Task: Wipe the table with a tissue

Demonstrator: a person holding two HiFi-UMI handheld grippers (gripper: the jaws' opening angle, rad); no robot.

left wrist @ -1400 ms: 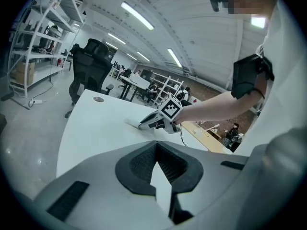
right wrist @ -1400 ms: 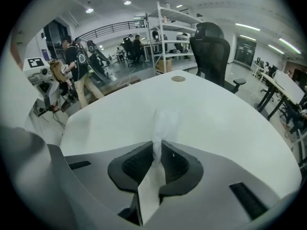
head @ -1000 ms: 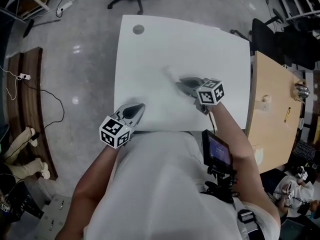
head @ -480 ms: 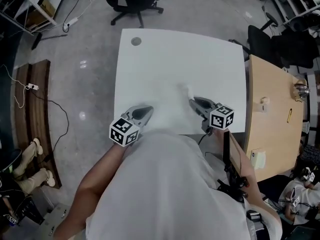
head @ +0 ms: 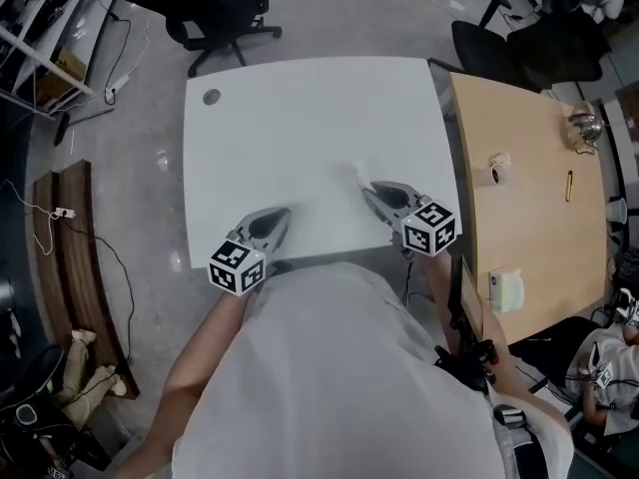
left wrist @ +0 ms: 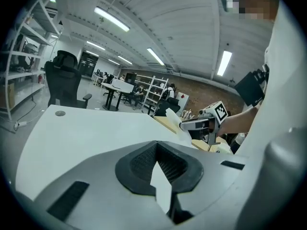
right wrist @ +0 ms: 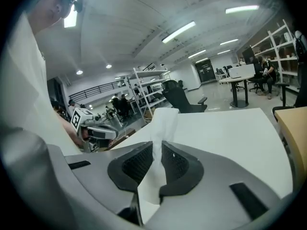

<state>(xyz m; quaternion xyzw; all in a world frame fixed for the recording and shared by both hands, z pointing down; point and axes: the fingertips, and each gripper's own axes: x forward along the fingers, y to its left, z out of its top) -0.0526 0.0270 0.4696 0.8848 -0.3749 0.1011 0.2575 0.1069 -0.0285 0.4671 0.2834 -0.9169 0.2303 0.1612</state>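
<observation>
A white tissue (head: 358,174) sticks up from the tips of my right gripper (head: 371,190), which is shut on it above the near part of the white table (head: 300,118). In the right gripper view the tissue (right wrist: 163,123) runs up between the dark pads of that gripper (right wrist: 157,150) and flops over at the top. My left gripper (head: 275,216) hangs over the table's near left edge, shut with nothing in it. In the left gripper view its own jaws (left wrist: 157,150) meet at the tips, and the right gripper (left wrist: 183,125) with the tissue (left wrist: 174,119) shows beyond.
A wooden desk (head: 519,168) with small items butts against the table's right side. Black office chairs (head: 215,8) stand behind the table. A round cable hole (head: 211,97) sits in the far left corner. A dark wooden bench (head: 70,267) lies on the floor at left.
Both grippers have drawn back toward the table's near edge and risen. The right one has carried the tissue off the middle of the table top.
</observation>
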